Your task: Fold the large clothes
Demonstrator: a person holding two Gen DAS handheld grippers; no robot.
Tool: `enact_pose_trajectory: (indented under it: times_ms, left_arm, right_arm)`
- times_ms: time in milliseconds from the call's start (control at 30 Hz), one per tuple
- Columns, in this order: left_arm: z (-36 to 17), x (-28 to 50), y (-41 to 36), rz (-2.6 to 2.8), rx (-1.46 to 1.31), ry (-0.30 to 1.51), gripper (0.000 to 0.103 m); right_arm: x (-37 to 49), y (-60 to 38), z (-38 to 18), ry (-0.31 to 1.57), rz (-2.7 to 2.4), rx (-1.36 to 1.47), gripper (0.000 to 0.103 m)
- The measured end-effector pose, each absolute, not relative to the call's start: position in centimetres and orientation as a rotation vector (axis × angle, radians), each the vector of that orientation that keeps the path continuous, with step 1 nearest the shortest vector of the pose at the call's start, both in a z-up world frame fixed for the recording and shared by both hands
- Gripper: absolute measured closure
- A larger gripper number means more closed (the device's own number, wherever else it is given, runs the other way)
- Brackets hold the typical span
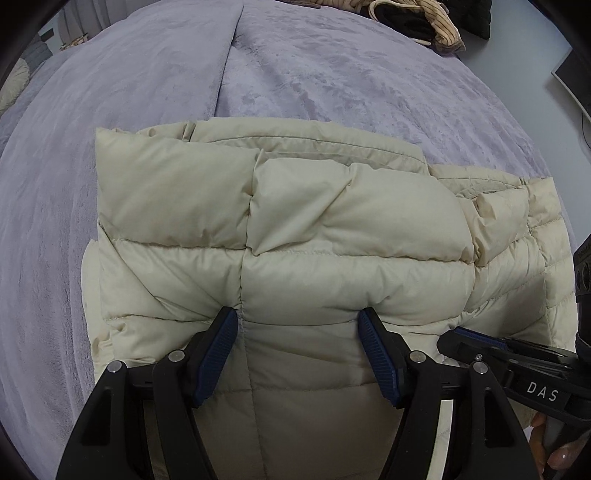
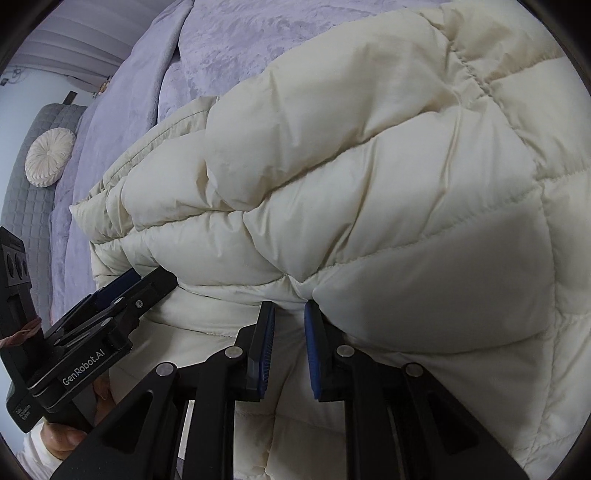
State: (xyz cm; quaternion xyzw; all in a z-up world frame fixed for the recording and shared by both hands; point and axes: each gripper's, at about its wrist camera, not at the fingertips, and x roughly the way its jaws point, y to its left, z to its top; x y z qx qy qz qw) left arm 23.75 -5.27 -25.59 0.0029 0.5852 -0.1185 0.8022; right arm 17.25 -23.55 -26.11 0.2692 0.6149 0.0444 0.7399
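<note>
The biggest thing in front of me is the bed, spread with a lavender plush blanket [image 1: 332, 85] that runs away to the far edge of both views. On the near part of it lies the cream down jacket [image 1: 280, 206], a quilted puffer folded into a thick block, its stitched channels running across and one padded layer doubled back over the top. From my right wrist camera the same jacket [image 2: 388, 177] fills most of the view, bulging up in front of the fingers.

Far off at the head of the bed I see a grey quilted headboard [image 2: 33, 122] with a round pleated cream cushion [image 2: 50, 157] leaning on it. At the far right of the left view sits a heap of dark and striped clothes [image 1: 424, 22].

My left gripper [image 1: 299, 325] points steeply down at the jacket's near edge. Its jaws stand wide, and a puffed section of the fabric bulges between the blue ribbed pads; the tips press into the cloth, yet I see no pinch. My right gripper [image 2: 290, 314] sits just beside it on the right. Its jaws are narrow, with a slim gap between the blue pads. They dig in under a fold of the jacket; whether a layer is caught between them I cannot tell.

Smallest, a thumb [image 2: 68, 439] shows on the left handle.
</note>
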Motion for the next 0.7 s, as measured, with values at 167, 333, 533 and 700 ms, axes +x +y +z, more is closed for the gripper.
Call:
enact_pose_trajectory:
  times_ms: [167,333,533,700]
  left_arm:
    - [-24.1,23.5,-4.5,-0.268,-0.014,1.253,0.034]
    - [-21.2,22.8,-1.1,-0.288,-0.105,1.228,0.034]
    - [-20.9,22.2,7.1,-0.279,-0.318,1.263,0.034]
    - [-25.7,22.3,11.3,-0.355,-0.537,1.375,0.034]
  right_arm:
    - [17.2,-23.4,-26.0,1.350,0.097,0.587,0.087]
    - [17.9,-22.4,-26.1,1.349,0.099,0.594,0.087]
    - [17.8,-22.7,-26.4,1.344,0.106,0.597,0.087]
    - [17.7,-22.7,-26.4,1.339,0.109,0.588,0.087]
